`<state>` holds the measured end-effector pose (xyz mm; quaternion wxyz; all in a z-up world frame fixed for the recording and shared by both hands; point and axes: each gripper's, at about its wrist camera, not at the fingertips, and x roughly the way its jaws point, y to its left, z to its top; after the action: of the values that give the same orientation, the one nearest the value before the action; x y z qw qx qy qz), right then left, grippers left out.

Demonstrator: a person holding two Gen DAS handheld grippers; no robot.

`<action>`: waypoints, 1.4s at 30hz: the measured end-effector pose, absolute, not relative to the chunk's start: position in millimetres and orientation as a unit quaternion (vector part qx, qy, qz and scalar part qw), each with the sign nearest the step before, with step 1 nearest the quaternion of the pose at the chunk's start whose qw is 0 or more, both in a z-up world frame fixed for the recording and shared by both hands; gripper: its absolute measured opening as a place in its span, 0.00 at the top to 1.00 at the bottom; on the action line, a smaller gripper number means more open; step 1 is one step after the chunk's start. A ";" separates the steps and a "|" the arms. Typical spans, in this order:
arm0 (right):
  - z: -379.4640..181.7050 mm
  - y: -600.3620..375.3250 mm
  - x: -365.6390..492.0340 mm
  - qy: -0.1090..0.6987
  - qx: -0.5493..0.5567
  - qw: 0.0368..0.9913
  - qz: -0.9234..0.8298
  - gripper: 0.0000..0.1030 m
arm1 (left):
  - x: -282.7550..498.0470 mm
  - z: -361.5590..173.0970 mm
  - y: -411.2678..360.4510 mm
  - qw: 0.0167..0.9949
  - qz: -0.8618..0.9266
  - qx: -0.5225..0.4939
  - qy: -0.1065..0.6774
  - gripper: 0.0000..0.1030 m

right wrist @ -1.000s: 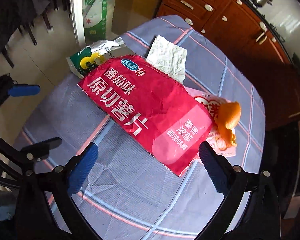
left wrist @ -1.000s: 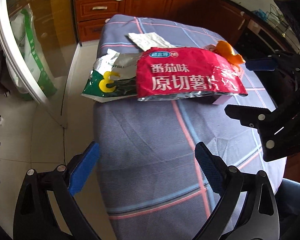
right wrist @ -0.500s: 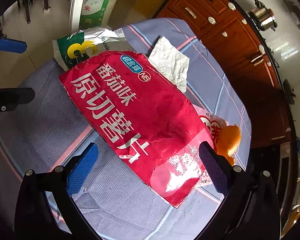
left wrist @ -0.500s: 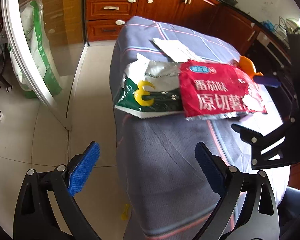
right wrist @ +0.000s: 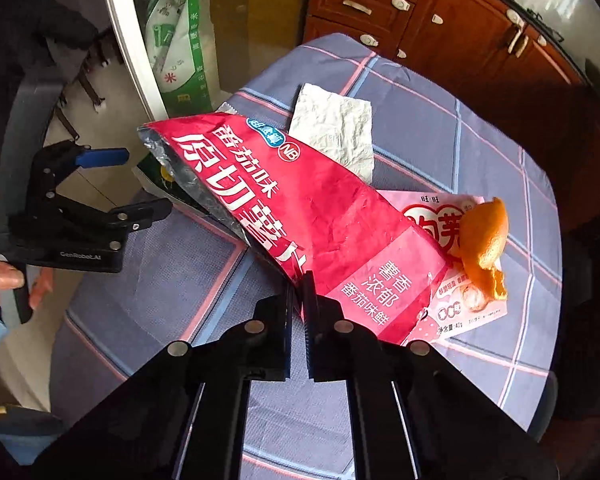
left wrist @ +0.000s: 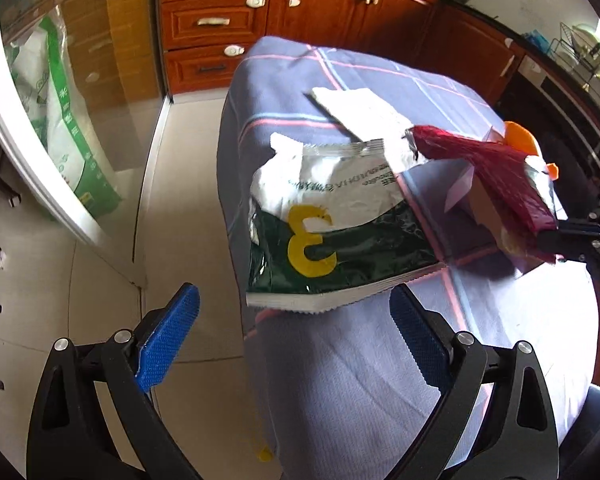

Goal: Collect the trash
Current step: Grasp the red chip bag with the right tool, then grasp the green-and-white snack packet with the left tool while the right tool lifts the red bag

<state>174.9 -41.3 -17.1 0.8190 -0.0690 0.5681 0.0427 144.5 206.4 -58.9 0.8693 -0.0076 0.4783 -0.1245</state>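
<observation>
My right gripper is shut on the near edge of a red chip bag and lifts that edge off the table; the bag also shows in the left wrist view. A green and white snack bag hangs over the table's left edge, just ahead of my open, empty left gripper. A white paper napkin, a pink wrapper and an orange peel lie on the checked tablecloth.
Wooden cabinets stand behind the table. A glass door with a green and white sack behind it is on the left. Tiled floor lies to the left of the table.
My right gripper has closed on the red chip bag and raised its edge. My left gripper has moved in closer to the green snack bag at the table's edge.
</observation>
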 end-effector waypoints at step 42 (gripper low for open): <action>-25.7 -92.8 103.6 0.597 0.111 0.792 0.063 0.97 | 149.3 -57.6 151.0 0.843 -0.206 0.019 0.497 0.97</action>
<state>103.6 -92.8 -25.7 0.7917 0.1111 0.5974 0.0628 149.2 151.0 -57.6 0.8425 0.0189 0.4972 -0.2064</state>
